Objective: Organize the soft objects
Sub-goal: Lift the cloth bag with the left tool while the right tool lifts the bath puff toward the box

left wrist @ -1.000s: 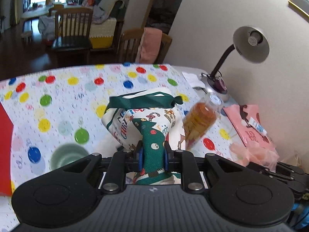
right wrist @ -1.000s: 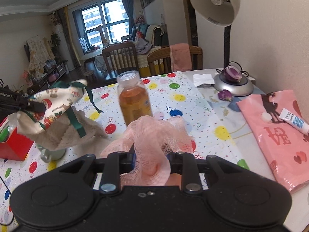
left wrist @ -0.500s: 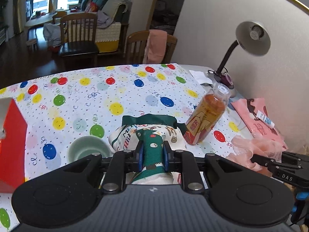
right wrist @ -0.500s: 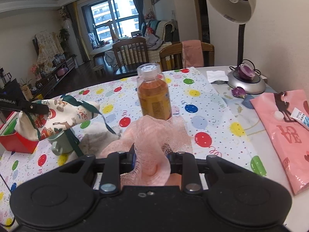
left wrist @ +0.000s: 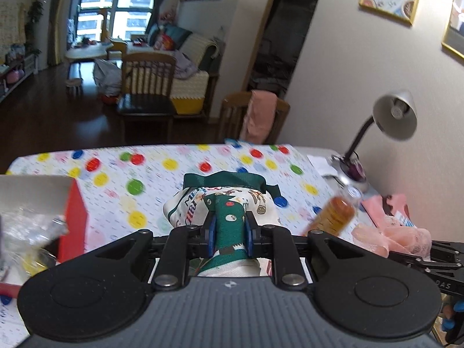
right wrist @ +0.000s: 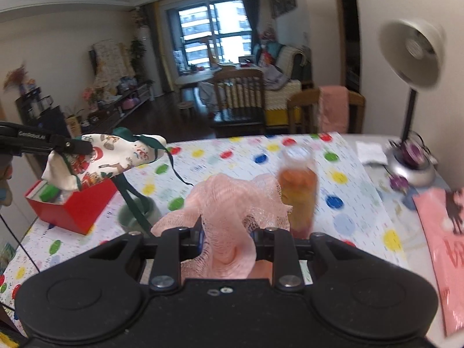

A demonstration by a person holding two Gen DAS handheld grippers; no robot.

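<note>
- Left wrist view: the left gripper (left wrist: 230, 227) has its fingers pinched tight on the green part of a Christmas bag (left wrist: 223, 203), which bulges out ahead of the jaws, up off the tablecloth (left wrist: 174, 171).
- A red box (left wrist: 76, 217) sits at the left, with crinkly plastic (left wrist: 29, 229) blurred in front of it.
- To the right, a blurred bottle (left wrist: 333, 214) of amber liquid leans in the picture, and behind it a lamp (left wrist: 394, 116) stands by the wall.
- Pink mesh (left wrist: 391, 239) shows at the far right, at the tips of the other gripper.
- Right wrist view: the right gripper (right wrist: 226, 236) is closed on the mesh (right wrist: 232, 211), which billows up between and above the fingers.
- The bottle (right wrist: 298, 191) stands just behind the mesh on the cloth (right wrist: 348, 174).
- At the left the bag (right wrist: 107, 156) hangs in the air from the left gripper's tips (right wrist: 84, 146), above the box (right wrist: 72, 206); its green ribbon (right wrist: 136, 206) trails down toward a green cup (right wrist: 127, 217).
- A pink pouch (right wrist: 446, 232) lies at the right edge, near the lamp (right wrist: 411, 55).
</note>
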